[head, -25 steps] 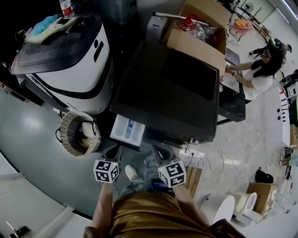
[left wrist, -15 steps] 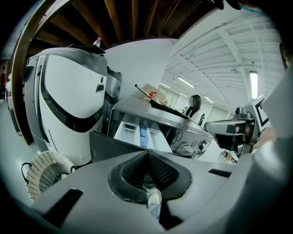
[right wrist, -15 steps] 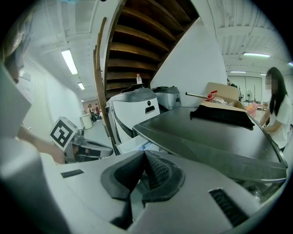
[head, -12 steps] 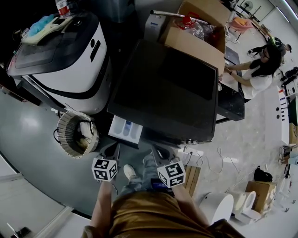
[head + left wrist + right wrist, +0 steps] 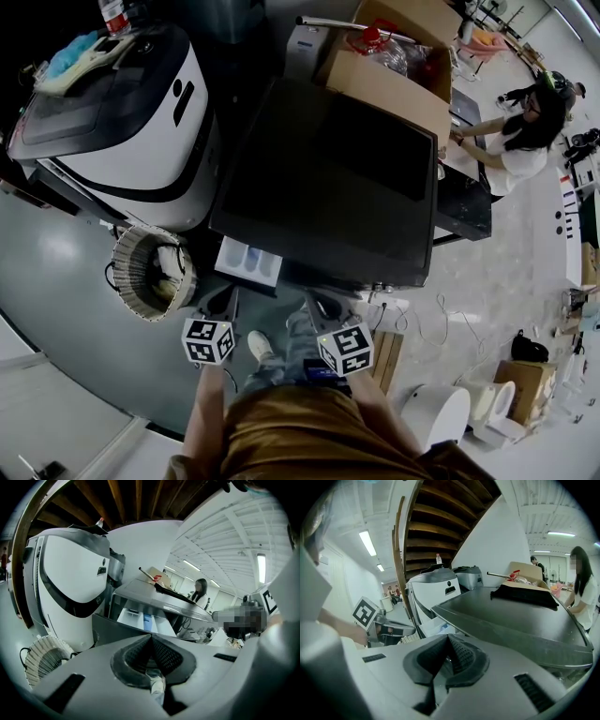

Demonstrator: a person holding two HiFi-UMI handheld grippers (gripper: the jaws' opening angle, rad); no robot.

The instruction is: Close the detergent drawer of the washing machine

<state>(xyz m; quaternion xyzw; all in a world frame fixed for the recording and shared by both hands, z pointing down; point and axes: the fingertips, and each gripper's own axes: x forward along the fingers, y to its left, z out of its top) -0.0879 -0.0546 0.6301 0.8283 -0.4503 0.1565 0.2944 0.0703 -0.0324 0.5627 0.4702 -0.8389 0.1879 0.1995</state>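
The washing machine [image 5: 328,178] has a dark flat top and fills the middle of the head view. Its white detergent drawer [image 5: 248,262] stands pulled out from the front left, with a blue insert showing inside. My left gripper [image 5: 228,302] hangs just below the drawer, apart from it, jaws shut and empty. My right gripper [image 5: 322,305] sits a little to the right, under the machine's front edge, also shut and empty. The left gripper view has the drawer [image 5: 143,620] straight ahead beyond the left gripper [image 5: 151,637]. From the right gripper [image 5: 448,639], the drawer [image 5: 436,626] lies ahead to the left.
A white top-loading machine [image 5: 122,122] stands to the left, with a round woven basket [image 5: 150,272] on the floor before it. A cardboard box [image 5: 394,56] rests behind the washer. A person [image 5: 520,131] works at the far right. Cables and a power strip [image 5: 394,309] lie right of my feet.
The head view has drifted slightly, so the machines sit a little higher and further left. Both grippers hold nearly the same place, still shut. The drawer stays pulled out.
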